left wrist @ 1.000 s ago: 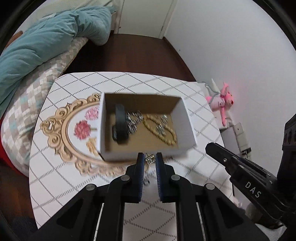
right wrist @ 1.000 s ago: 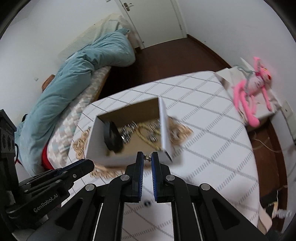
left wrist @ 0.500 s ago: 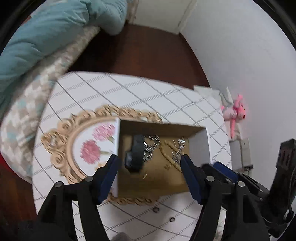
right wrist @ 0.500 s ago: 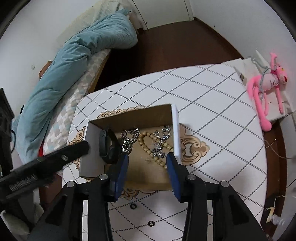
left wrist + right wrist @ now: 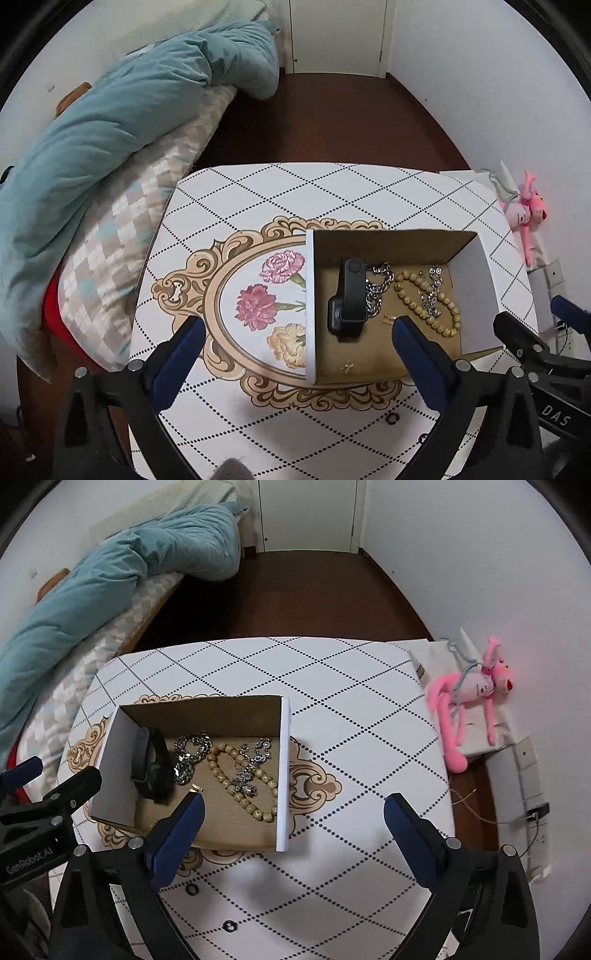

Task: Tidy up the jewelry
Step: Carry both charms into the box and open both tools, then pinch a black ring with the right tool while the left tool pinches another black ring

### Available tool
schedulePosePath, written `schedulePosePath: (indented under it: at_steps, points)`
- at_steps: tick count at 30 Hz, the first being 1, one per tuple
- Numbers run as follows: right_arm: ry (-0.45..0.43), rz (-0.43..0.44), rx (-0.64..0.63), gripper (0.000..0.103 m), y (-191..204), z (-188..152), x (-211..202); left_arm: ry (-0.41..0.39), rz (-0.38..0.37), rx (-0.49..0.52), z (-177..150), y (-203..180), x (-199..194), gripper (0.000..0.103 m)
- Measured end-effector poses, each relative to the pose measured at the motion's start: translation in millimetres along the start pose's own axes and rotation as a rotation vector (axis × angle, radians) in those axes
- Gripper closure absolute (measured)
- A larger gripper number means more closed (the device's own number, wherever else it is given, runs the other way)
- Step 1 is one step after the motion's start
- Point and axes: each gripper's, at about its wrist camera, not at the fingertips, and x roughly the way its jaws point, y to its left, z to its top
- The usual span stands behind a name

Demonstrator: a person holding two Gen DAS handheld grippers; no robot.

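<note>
Both grippers, left and right, hover with jaws released; cardboard box mid-counter holds watch, chain, beads; two rings remain near the counter's front edge

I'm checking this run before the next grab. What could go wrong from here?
Two small dark rings lie flat on the table outside the box, thin and easy to miss or flick away. Inside the box, the silver chain lies across the beads, so lifting one may drag the other.
</note>
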Motion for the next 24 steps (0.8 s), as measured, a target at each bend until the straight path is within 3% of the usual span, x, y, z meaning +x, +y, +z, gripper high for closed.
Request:
schedulePosePath:
  at_steps: [10, 16, 24]
  points:
    - [-0.085, -0.01, -0.003, 0.0, 4, -2, -38, -0.066, 0.001, -0.004, -3, 0, -31, 0.0]
    - [-0.104, 0.012, 0.01, 0.0, 1, -24, -57, -0.077, 0.022, -0.001, -24, 6, -44, 0.0]
    - [0.037, 0.06, 0.021, 0.0, 7, -91, -16, 0.062, 0.076, 0.038, -87, 5, -10, 0.0]
